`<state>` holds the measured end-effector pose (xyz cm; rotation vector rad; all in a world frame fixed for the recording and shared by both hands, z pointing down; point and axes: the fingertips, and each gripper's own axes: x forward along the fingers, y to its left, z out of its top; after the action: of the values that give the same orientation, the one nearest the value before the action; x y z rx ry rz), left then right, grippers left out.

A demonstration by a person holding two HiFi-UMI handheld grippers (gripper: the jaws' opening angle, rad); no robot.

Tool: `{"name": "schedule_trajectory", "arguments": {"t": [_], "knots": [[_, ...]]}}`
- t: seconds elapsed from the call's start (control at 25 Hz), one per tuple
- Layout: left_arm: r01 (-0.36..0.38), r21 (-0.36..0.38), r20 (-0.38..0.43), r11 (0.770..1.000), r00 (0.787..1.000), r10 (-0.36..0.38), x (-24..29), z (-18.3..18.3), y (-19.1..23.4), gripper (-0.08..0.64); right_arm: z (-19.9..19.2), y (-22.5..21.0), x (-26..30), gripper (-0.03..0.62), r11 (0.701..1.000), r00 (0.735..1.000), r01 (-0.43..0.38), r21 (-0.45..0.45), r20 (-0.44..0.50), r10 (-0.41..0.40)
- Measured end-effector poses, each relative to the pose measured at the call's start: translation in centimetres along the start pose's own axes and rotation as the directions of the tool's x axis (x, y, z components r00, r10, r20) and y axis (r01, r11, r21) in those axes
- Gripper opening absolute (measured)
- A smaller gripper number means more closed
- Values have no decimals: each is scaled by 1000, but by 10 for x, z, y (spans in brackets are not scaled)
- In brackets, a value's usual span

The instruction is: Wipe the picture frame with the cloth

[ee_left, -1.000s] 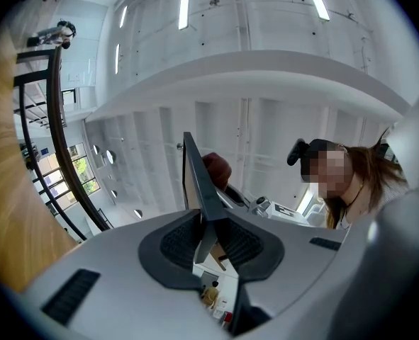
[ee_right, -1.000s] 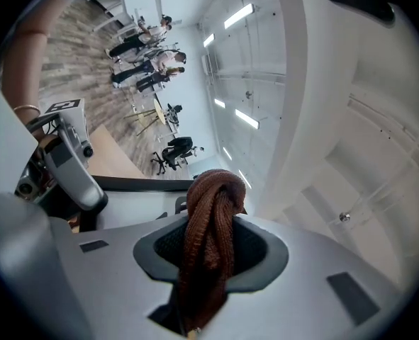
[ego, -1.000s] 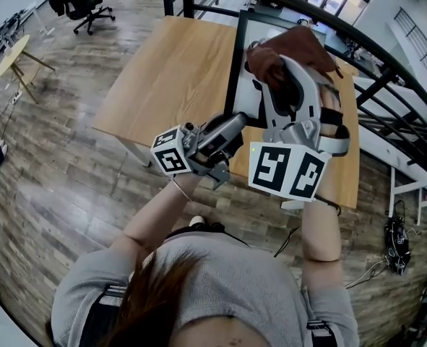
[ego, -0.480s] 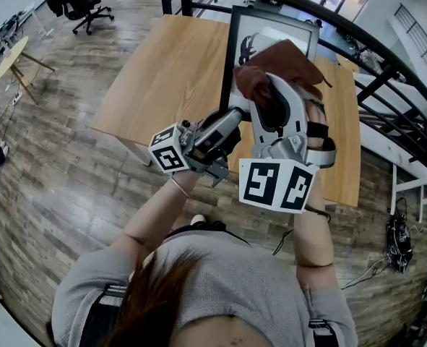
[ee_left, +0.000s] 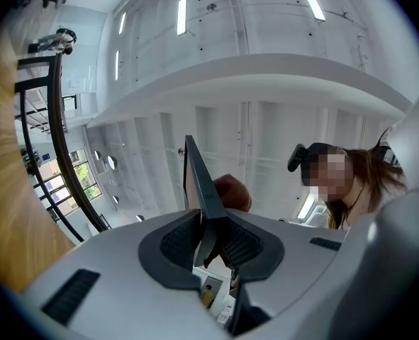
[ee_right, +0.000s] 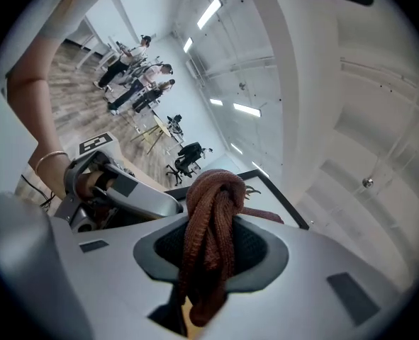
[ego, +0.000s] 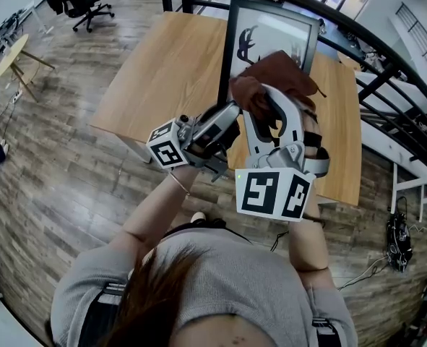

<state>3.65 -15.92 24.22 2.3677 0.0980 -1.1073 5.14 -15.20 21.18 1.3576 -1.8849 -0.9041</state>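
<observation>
The picture frame (ego: 271, 31), black with a white deer print, stands tilted over the wooden table. My left gripper (ego: 226, 121) is shut on its lower left edge. In the left gripper view the frame's thin black edge (ee_left: 202, 190) runs up from between the pads, with the cloth (ee_left: 232, 192) showing behind it. My right gripper (ego: 262, 100) is shut on a bunched brown cloth (ego: 278, 74) that lies against the frame's face. In the right gripper view the cloth (ee_right: 213, 218) hangs twisted between the pads, the frame (ee_right: 273, 193) is behind it and the left gripper (ee_right: 117, 190) at the left.
The light wooden table (ego: 170, 71) lies under the frame. A black railing (ego: 386, 67) curves behind and to the right of it. On the plank floor at the far left are an office chair (ego: 83, 2) and a small round table (ego: 11, 53).
My right gripper has slid the cloth down the frame's face toward me, uncovering more of the deer print above. The left gripper has kept its hold in place.
</observation>
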Motion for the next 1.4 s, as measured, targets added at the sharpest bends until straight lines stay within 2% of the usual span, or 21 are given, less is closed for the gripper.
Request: {"name": "schedule_trajectory", "arguments": {"t": [0.28,0.36,0.48,0.52,0.56,0.6,0.64,0.68,0.76,0.84,0.92,1.0,1.08,1.16,1.4], "knots": [[-9,-22,18,1000,1000,9,-1,-2,9,74,-9,14,-6,133,994,997,-71,80,0,71],[-17,-29,12,999,1000,17,-3,-4,13,74,-9,10,-7,133,993,998,-62,101,10,62],[-22,-47,9,999,1000,22,-2,-4,12,74,2,-18,-15,133,991,996,-17,131,85,6],[-22,-53,11,998,1000,22,-2,-4,10,74,6,-31,-21,133,984,993,4,179,113,-24],[-20,-58,15,998,1000,21,-1,-4,8,74,7,-46,-28,133,964,989,32,264,130,-69],[-18,-63,18,998,1000,19,-1,-4,6,74,5,-62,-36,133,931,984,68,360,127,-121],[-16,-67,21,998,1000,17,-1,-3,5,74,2,-79,-42,133,903,980,109,415,109,-169],[-14,-69,22,998,1000,15,-1,-3,4,74,-1,-96,-48,133,897,974,155,415,87,-209],[-12,-70,19,998,1000,13,-2,-2,3,74,-6,-129,-55,133,909,957,255,330,49,-287],[-8,-69,10,998,1000,9,-3,-1,2,74,-11,-159,-53,133,908,935,339,247,23,-355],[-3,-69,3,998,1000,3,-3,-1,1,74,-14,-181,-42,133,902,917,392,179,9,-400],[4,-72,-5,997,1000,-4,-2,-2,0,74,-15,-194,-28,133,901,903,429,67,-7,-430],[12,-76,-12,997,1000,-13,0,-2,-2,74,-14,-198,-14,133,897,898,437,-65,-30,-440],[18,-79,-14,997,1000,-19,1,-3,-4,74,-14,-195,-1,133,900,905,415,-136,-45,-424],[26,-83,-4,996,1000,-26,1,-5,-9,74,-19,-166,14,133,932,937,336,-138,-53,-346]]}}
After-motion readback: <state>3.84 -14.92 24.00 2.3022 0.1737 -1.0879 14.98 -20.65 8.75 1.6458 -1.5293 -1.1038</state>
